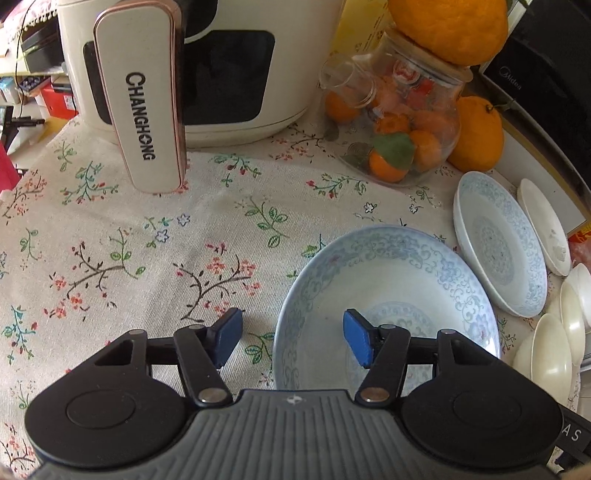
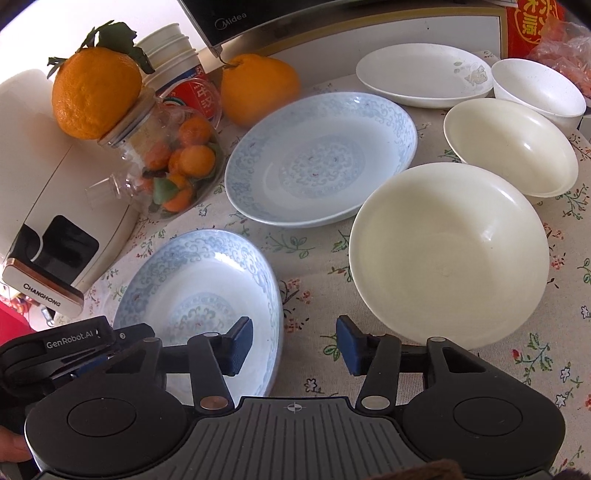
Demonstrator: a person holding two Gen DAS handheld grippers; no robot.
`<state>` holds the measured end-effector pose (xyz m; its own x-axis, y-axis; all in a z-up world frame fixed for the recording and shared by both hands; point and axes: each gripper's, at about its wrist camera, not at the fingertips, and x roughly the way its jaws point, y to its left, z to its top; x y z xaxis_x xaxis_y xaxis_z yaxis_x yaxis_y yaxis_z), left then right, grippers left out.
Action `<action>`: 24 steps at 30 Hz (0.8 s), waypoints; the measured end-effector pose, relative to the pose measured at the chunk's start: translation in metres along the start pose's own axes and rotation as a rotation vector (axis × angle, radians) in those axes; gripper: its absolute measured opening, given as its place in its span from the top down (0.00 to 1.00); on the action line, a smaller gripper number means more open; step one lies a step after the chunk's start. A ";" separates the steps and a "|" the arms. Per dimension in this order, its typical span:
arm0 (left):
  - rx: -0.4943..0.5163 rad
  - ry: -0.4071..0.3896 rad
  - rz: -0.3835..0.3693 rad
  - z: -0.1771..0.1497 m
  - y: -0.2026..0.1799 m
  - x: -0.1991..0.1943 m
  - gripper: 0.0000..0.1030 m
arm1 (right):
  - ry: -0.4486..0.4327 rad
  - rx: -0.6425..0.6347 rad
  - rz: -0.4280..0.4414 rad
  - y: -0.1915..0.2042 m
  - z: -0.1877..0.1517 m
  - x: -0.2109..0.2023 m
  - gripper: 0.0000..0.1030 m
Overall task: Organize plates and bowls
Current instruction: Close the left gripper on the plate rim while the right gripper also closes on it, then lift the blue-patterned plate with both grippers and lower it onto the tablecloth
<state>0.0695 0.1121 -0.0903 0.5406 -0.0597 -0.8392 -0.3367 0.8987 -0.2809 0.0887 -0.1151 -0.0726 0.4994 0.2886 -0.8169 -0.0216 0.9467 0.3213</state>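
On air fryer (image 1: 207,70) handle (image 1: 142,107): "CHANGHONG".

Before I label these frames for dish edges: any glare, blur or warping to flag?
Left wrist view: fisheye bends the white air fryer; the blue-patterned porcelain bowl is sharp. Right wrist view: soft highlights inside the large cream bowl, dark rounded corners.

A flowered tablecloth (image 1: 155,236) covers the table. Toward its far left edge stands a cream air fryer (image 1: 236,66), its handle (image 1: 142,99) marked CHANGHONG. Just beside it, a glass jar (image 2: 173,158) holds small oranges and green leaves, with a large orange (image 2: 94,96) sitting on its lid. A second large orange (image 2: 256,88) rests on the cloth near the back edge. Behind the jar is a stack of paper cups (image 2: 173,51), and a black Midea appliance (image 2: 236,18) lines the back.
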 end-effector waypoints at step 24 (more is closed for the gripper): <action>0.030 -0.020 -0.078 -0.019 0.018 -0.055 0.85 | -0.045 -0.174 0.063 0.014 -0.025 -0.039 0.84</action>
<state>0.0190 0.1228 -0.0582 0.5799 -0.1213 -0.8056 -0.2698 0.9045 -0.3304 0.0469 -0.1091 -0.0481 0.5308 0.3450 -0.7741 -0.2019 0.9386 0.2799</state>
